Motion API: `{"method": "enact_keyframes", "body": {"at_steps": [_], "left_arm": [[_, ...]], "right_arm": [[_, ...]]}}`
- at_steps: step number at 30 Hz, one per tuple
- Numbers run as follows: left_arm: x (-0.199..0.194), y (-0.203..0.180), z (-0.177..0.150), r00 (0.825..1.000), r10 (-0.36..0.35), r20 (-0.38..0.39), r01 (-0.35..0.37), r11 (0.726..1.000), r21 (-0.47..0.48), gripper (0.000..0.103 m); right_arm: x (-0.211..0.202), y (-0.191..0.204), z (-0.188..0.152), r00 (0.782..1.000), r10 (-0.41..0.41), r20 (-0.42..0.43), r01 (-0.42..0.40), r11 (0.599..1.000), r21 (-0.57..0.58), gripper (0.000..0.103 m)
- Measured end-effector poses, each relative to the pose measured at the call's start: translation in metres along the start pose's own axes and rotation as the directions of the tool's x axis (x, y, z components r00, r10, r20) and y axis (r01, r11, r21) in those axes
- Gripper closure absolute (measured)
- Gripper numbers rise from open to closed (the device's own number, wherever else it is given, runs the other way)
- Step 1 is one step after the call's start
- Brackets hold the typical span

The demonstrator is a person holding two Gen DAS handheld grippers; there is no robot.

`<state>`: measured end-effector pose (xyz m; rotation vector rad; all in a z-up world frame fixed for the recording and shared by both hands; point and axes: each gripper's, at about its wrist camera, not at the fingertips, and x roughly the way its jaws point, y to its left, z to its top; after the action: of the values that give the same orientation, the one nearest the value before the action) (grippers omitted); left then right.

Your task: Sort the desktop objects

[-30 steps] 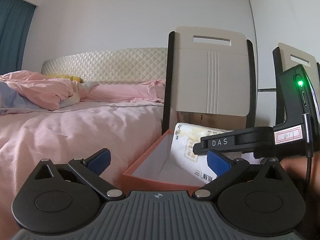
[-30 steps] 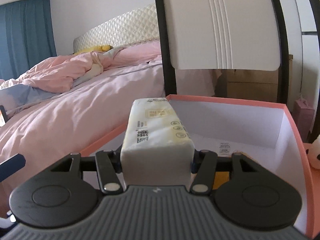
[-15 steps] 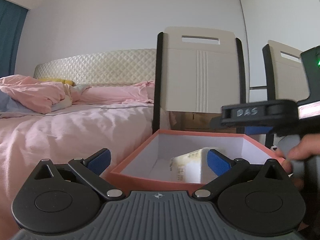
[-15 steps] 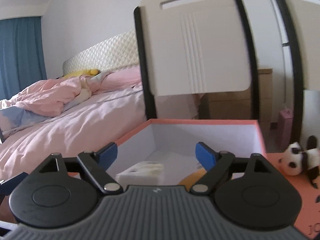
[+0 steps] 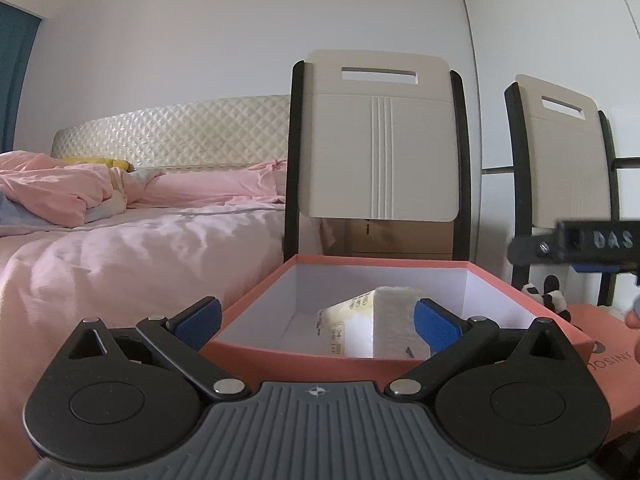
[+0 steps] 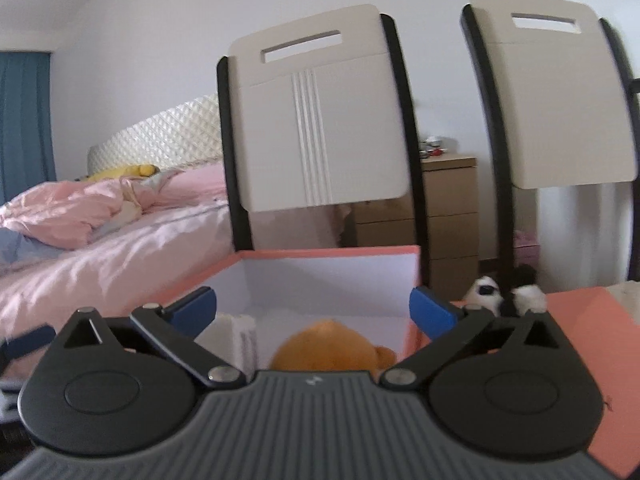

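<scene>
Your right gripper (image 6: 312,312) opening, nothing between jaws; left gripper (image 5: 318,322) open, empty; tissue pack (image 5: 376,320) lies in orange box (image 5: 304,354), frame centre.

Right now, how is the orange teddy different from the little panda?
The orange teddy sits inside the pink box, while the panda sits outside, beside the box's right wall. The teddy is one plain orange colour; the panda is black and white. The teddy looks bigger here, though nearer. Both are soft plush toys.

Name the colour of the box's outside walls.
Salmon-orange outside, white inside; clearest in the left wrist view.
</scene>
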<state>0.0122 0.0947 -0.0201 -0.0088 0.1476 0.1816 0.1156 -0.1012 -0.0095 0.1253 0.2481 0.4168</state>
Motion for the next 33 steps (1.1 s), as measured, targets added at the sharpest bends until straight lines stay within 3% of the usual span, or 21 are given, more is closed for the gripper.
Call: {"method": "enact_keyframes", "body": {"at_steps": [21, 33], "left_arm": [[0.000, -0.007, -0.003, 1.000, -0.022, -0.010, 0.022, 1.000, 0.016, 0.000], [0.001, -0.007, -0.003, 0.999, -0.034, -0.012, 0.035, 0.999, 0.024, 0.000]], "right_arm": [[-0.046, -0.010, -0.029, 0.991, -0.130, 0.016, 0.130, 0.991, 0.028, 0.000], [-0.052, -0.009, -0.032, 0.988, -0.151, 0.027, 0.151, 0.988, 0.021, 0.000]]}}
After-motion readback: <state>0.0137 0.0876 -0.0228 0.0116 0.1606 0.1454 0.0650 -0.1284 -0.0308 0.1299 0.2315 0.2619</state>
